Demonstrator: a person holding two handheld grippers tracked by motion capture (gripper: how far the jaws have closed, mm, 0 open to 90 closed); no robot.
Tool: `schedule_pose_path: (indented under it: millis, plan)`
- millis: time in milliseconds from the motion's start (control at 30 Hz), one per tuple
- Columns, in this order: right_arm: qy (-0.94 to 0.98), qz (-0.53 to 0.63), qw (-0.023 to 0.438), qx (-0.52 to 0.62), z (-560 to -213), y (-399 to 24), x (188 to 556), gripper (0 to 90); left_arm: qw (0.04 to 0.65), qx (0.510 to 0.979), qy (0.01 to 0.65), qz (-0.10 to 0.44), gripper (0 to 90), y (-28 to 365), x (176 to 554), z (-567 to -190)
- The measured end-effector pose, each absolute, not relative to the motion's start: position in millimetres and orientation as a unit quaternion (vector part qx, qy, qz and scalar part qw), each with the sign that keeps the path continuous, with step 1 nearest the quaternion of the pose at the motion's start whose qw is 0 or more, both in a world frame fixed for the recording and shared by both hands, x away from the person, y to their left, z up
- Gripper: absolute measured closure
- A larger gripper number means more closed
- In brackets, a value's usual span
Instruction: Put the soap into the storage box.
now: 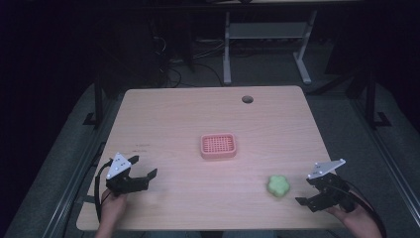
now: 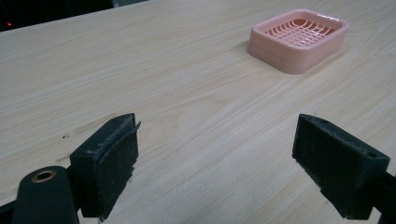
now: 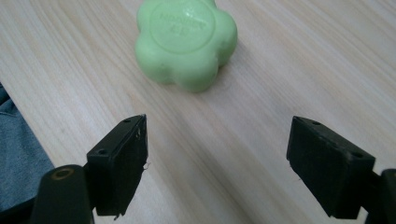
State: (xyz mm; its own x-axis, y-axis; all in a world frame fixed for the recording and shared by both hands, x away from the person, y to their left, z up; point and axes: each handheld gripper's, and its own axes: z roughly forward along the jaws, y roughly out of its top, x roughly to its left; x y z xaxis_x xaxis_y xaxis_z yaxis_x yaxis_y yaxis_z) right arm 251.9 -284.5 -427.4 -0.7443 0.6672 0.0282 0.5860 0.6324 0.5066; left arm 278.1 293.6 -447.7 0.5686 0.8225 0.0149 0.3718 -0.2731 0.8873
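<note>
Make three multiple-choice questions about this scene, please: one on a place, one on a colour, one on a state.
1. Where does the green flower-shaped soap lie?
A. Inside the soap dish
B. On the table, near the right gripper
C. Beside the left gripper

2. What colour is the soap dish?
A. Pink
B. Blue
C. White

3. In what state is the right gripper?
A. Shut on the soap
B. Shut and empty
C. Open and empty

Answers: 1 B, the soap rests on bare wood just ahead of the right gripper. 2 A, the dish with the grid floor is pink. 3 C, its jaws stand wide apart with only the table between them.
</note>
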Motion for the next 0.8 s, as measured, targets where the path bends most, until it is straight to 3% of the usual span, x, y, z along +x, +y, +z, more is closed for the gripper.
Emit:
schedule_pose_path:
  millis: [800]
  plan:
    - [0.919,0.216,0.059,0.324,-418,-243,278,16.4,0.459,0.758,0.392,0.246,14.0,294,277,-448]
